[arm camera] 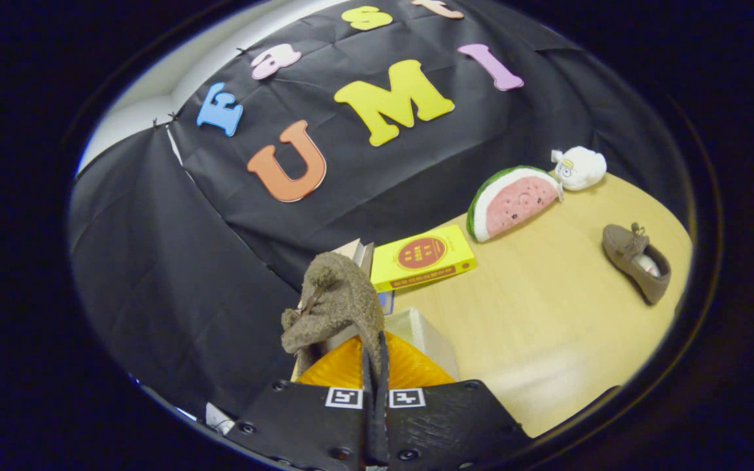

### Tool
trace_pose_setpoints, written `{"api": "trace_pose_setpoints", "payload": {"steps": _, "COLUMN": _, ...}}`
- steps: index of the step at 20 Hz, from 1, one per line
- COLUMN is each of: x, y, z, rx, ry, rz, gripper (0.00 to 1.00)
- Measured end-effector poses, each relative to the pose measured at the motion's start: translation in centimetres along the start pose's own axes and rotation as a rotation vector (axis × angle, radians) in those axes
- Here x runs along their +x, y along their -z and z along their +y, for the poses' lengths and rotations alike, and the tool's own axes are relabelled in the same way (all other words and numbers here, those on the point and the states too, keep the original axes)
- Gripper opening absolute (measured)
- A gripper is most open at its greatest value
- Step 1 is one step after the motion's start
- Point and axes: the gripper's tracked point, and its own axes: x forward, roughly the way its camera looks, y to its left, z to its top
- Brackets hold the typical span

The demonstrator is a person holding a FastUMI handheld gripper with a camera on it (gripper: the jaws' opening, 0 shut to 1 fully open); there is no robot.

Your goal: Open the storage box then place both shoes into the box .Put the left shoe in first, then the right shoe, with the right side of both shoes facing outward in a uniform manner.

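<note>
Aloft, a brown suede shoe hangs pinched by its edge in the closed tool above the white storage box, while its mate waits across the wooden bench.

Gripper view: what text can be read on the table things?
Yellow book: red emblem and a strip of print, too blurred to read.
Square markers on the gripper: patterns, no words.
Brown shoe, with the jaws shut on it: no text.
Far shoe, watermelon plush: none.
</note>
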Motion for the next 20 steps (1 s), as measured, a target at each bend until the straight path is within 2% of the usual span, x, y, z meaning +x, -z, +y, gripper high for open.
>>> {"api": "trace_pose_setpoints", "payload": {"steps": 4, "x": 2.3, "y": 5.5, "z": 1.7, "rx": 0.039, "ry": 0.029, "rz": 0.066, "gripper": 0.0}}
{"api": "trace_pose_setpoints", "payload": {"steps": 7, "x": 3.6, "y": 8.4, "z": 1.5, "rx": 0.104, "ry": 0.068, "rz": 0.058, "gripper": 0.0}}
{"api": "trace_pose_setpoints", "payload": {"steps": 12, "x": 5.1, "y": 11.4, "z": 1.5, "rx": 0.143, "ry": 0.112, "rz": 0.084, "gripper": 0.0}}
{"api": "trace_pose_setpoints", "payload": {"steps": 17, "x": 7.0, "y": 13.7, "z": 2.3, "rx": 0.125, "ry": 0.102, "rz": 0.154, "gripper": 0.01}}
{"api": "trace_pose_setpoints", "payload": {"steps": 19, "x": 7.7, "y": 14.9, "z": 3.7, "rx": 0.109, "ry": 0.046, "rz": 0.202, "gripper": 0.19}}
{"api": "trace_pose_setpoints", "payload": {"steps": 20, "x": 7.6, "y": 15.2, "z": 3.8, "rx": 0.096, "ry": 0.046, "rz": 0.218, "gripper": 0.28}}
